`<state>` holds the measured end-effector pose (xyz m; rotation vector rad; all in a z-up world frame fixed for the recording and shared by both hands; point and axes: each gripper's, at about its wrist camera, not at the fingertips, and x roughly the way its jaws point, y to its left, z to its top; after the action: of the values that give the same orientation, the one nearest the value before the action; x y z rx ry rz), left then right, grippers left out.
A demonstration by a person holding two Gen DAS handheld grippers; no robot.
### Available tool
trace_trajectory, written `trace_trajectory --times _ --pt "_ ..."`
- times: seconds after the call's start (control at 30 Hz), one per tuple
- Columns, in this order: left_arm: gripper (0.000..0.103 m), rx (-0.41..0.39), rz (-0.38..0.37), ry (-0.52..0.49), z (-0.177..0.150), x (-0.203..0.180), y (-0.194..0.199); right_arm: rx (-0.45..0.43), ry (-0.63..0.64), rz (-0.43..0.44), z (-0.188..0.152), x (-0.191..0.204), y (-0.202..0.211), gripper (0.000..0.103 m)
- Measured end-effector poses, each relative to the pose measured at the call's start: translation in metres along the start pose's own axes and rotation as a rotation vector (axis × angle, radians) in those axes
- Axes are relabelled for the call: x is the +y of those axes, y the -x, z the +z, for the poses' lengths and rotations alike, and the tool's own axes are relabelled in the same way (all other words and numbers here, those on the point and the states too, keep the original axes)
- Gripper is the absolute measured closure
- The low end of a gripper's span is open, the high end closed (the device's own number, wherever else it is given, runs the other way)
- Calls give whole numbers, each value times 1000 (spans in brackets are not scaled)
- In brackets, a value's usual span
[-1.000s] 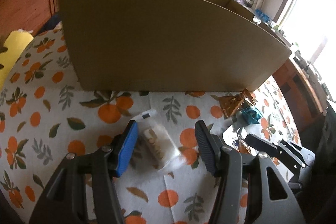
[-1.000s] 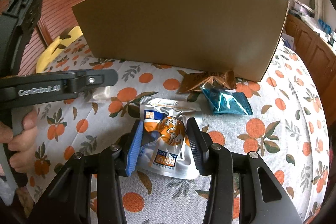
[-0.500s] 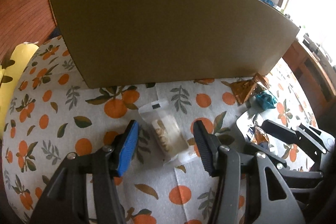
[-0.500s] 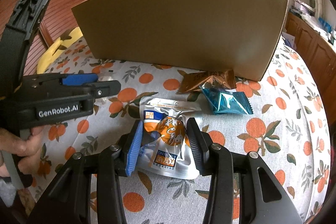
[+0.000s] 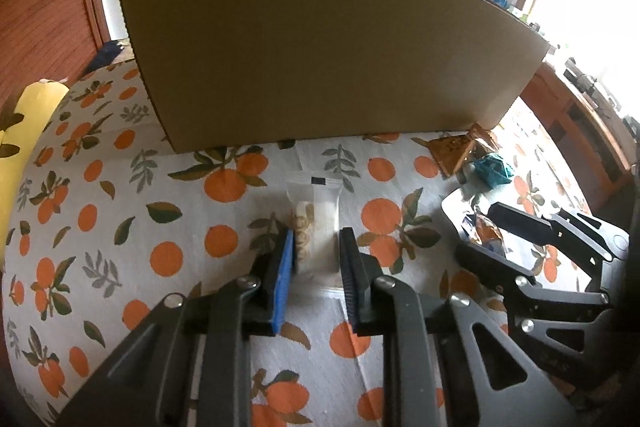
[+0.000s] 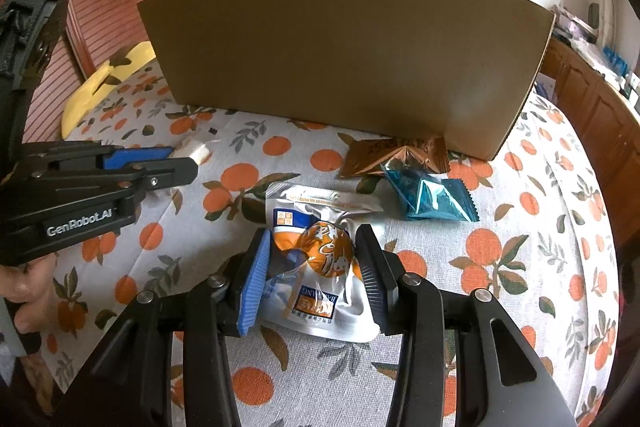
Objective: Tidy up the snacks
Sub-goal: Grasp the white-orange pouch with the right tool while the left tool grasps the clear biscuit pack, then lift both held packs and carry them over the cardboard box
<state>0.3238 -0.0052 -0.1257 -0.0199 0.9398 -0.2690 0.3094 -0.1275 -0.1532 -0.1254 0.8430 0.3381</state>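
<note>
Left gripper (image 5: pixel 316 259) jaws now closed onto the clear biscuit packet (image 5: pixel 314 223), earlier wide apart around it. Packet turned from slanted to lengthwise between the pads.

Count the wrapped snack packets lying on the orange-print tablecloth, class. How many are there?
4. A clear packet between the left gripper's fingers; a silver-and-orange pouch between the right gripper's; a copper packet and a teal packet beside the cardboard box, which may hide more.
</note>
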Motion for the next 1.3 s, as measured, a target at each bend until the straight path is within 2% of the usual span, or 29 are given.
trace_trajectory --times 0.33,0.77,1.3 --pt "83 -45 34 -54 -15 -2 19 0 8 -9 0 1 -2 60" --pt "83 -93 47 -60 -17 -4 38 -7 14 -13 0 2 -3 60" --pt "83 -115 0 -68 -31 -17 57 -3 42 -8 0 3 2 62"
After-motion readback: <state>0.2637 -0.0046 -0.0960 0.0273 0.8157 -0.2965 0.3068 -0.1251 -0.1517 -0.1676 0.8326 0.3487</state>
